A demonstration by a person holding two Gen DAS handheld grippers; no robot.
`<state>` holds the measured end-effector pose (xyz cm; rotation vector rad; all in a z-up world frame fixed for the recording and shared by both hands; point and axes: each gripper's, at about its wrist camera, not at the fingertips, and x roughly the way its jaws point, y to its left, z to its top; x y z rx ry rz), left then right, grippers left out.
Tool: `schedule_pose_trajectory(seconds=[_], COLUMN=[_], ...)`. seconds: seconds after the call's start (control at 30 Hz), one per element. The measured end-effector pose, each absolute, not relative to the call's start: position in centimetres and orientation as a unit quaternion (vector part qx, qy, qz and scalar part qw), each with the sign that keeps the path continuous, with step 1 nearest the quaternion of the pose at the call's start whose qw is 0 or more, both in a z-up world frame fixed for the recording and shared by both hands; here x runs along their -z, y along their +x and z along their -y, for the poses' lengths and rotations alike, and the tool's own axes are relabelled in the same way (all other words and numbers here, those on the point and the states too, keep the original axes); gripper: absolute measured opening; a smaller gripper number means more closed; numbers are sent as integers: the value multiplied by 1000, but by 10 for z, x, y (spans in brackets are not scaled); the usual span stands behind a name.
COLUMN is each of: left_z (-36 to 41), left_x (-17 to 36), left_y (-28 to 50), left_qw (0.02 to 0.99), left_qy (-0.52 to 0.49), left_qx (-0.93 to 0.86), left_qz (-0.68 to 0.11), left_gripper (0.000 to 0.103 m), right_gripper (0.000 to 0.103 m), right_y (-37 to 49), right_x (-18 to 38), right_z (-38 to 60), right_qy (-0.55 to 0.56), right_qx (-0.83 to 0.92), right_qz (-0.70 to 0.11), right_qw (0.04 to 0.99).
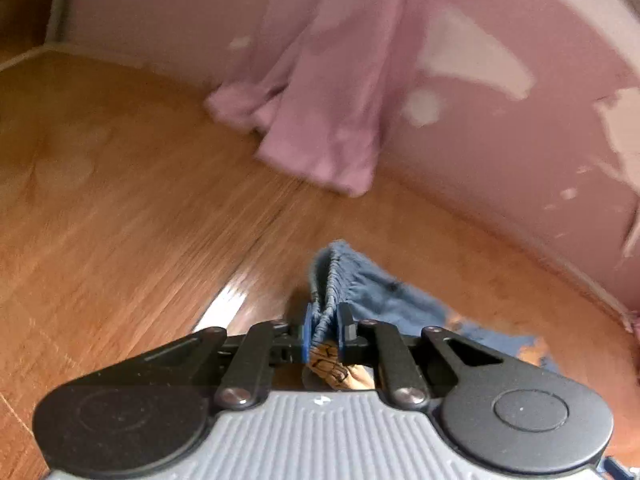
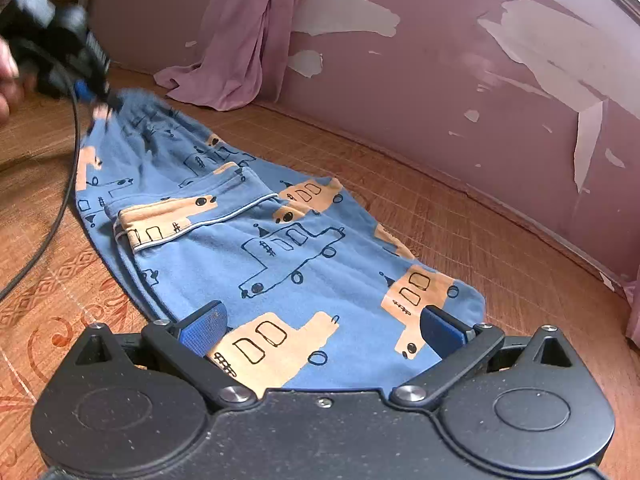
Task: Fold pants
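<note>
Two tongs work one pair of pants [image 2: 256, 240], which lies spread along the wooden floor [image 2: 460, 232] beside a pink wall [image 2: 420, 92] with peeling paint. The left tongs [image 1: 326, 330] are clamped on the gathered elastic waistband [image 1: 334, 276], the cloth bunched tight between the pads. The right tongs [image 2: 328, 328] stand wide apart at the opposite end, one blue pad on either side of the fabric, holding nothing; whether the pads touch the cloth I cannot tell.

The pants look like soft, light knit: limp, sure to sag and crease wherever they are not held, and likely to drag a little on the floor. The waistband is the firmest hold, thick and ribbed. At the near end, the hem edge or an outer corner seems the best place to pinch, so both layers lift together.

The right view shows the whole garment, its truck print, a piped pocket [image 2: 172, 220], the left tongs at the far end with a cable [image 2: 60, 200] trailing from them, and a patterned strip of floor. The left view shows only the pinched waistband up close, blurred, with most of the pants hidden. Both show a pink cloth [image 1: 320, 112] hanging down the wall.
</note>
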<state>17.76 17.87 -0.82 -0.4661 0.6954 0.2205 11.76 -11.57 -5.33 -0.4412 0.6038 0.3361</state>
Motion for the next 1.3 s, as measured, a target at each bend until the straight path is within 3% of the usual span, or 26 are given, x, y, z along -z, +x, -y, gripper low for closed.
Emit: schedule_pose_trajectory(seconds=[0.23, 0.4, 0.57, 0.83, 0.93, 1.0, 1.07, 1.2, 1.3], left_z=[-103, -12, 80, 182, 189, 185, 171, 123, 76], left_x=[-65, -86, -63, 7, 20, 19, 12, -6, -1], left_y=[164, 160, 158, 154, 152, 149, 144, 136, 139], left_qw=[947, 946, 925, 882, 872, 870, 874, 907, 921], left_qy=[-170, -97, -19, 108, 116, 107, 81, 32, -12], left_qx=[27, 147, 231, 274, 273, 278, 286, 235, 166], left_qz=[-272, -271, -301, -369, -389, -393, -383, -348, -352], left_gripper=[13, 13, 13, 14, 24, 49, 62, 62, 57], right_gripper=[102, 102, 102, 102, 102, 102, 102, 101, 80], right_y=[115, 126, 133, 137, 138, 141, 141, 132, 126], right_x=[32, 1, -4, 25, 30, 31, 30, 13, 5], right_z=[133, 195, 260, 317, 322, 324, 324, 317, 295], right_qy=[-193, -157, -176, -99, -98, -100, -101, -82, -68], right_qx=[-158, -140, -113, -80, -88, -89, -88, -104, -156], right_qz=[-267, -273, -287, -317, -316, -313, -301, -255, -226], right_qw=[931, 939, 935, 940, 939, 940, 944, 958, 959])
